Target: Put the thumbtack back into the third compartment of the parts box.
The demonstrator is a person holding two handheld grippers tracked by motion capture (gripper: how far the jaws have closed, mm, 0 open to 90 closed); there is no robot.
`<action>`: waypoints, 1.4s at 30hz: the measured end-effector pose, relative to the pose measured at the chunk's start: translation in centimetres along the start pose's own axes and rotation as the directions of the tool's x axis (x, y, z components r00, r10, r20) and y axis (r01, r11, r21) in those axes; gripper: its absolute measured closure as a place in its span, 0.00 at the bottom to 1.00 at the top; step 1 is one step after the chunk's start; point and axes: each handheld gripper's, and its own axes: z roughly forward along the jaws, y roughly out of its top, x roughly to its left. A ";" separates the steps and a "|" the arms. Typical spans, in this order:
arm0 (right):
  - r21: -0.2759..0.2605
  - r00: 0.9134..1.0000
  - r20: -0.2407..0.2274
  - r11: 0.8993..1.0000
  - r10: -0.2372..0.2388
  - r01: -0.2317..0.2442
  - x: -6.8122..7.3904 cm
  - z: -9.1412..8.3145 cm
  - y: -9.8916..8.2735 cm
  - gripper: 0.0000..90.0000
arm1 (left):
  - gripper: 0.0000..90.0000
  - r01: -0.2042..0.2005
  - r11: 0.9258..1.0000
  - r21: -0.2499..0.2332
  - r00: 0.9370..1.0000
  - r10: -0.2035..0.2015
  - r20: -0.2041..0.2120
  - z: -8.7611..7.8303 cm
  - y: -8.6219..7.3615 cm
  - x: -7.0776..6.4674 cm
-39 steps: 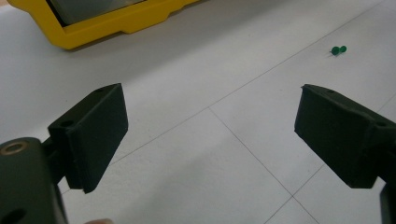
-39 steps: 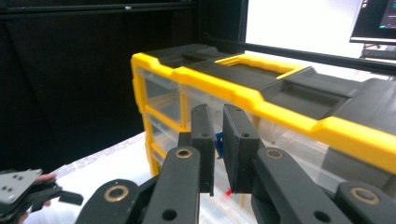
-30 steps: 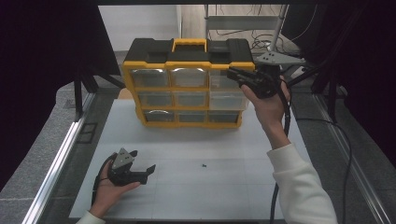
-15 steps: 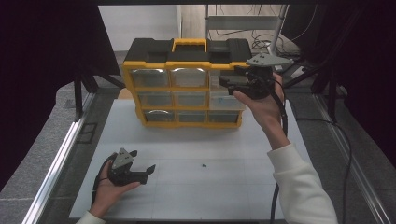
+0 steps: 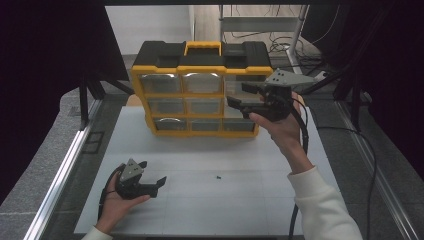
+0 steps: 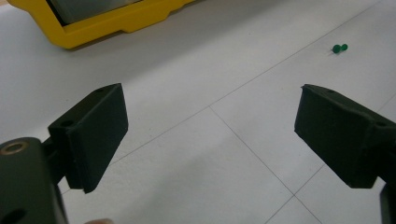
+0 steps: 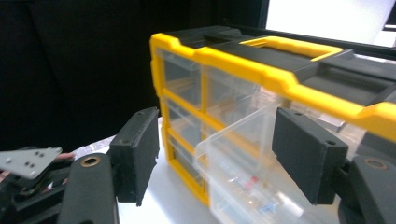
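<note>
White table (image 5: 210, 150) below, my right gripper (image 5: 245, 95) gapes empty at a part-open clear drawer (image 7: 243, 154) of the organizer (image 5: 200, 65), ready to pull, while my left gripper (image 5: 150, 185) rests wide open, empty.

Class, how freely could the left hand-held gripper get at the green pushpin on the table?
Probably freely: the left hand-held gripper sits open on the white table, and bare surface lies between it and the green pushpin.
</note>
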 end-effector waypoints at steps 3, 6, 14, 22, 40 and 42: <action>0.007 0.999 -0.032 1.000 -0.015 0.015 0.7 -0.3 -0.7 0.36 | 0.11 0.000 1.000 -0.001 1.000 0.000 0.002 0.0 0.0 0.0; 0.016 0.998 -0.049 0.999 -0.032 0.032 1.6 -0.5 -1.4 0.36 | 0.11 0.000 1.000 -0.001 1.000 0.000 0.002 0.0 0.0 -0.1; 0.020 0.997 -0.074 0.999 -0.030 0.031 2.8 -1.1 -3.7 0.35 | 0.11 0.001 1.000 -0.002 1.000 -0.001 0.000 0.0 0.0 -0.1; 0.076 0.995 -0.093 0.996 -0.029 0.036 3.7 -0.6 -6.1 0.32 | 0.11 0.000 1.000 -0.002 1.000 0.000 0.000 0.0 0.0 -0.1; 0.175 0.998 -0.062 0.985 0.012 -0.001 3.3 0.8 -11.1 0.25 | 0.11 0.001 1.000 -0.005 1.000 -0.001 -0.003 0.0 0.0 -0.1; 0.194 0.998 -0.058 0.981 0.019 -0.008 3.0 1.1 -11.7 0.26 | 0.11 0.001 1.000 -0.005 1.000 -0.001 -0.003 -0.1 0.0 -0.1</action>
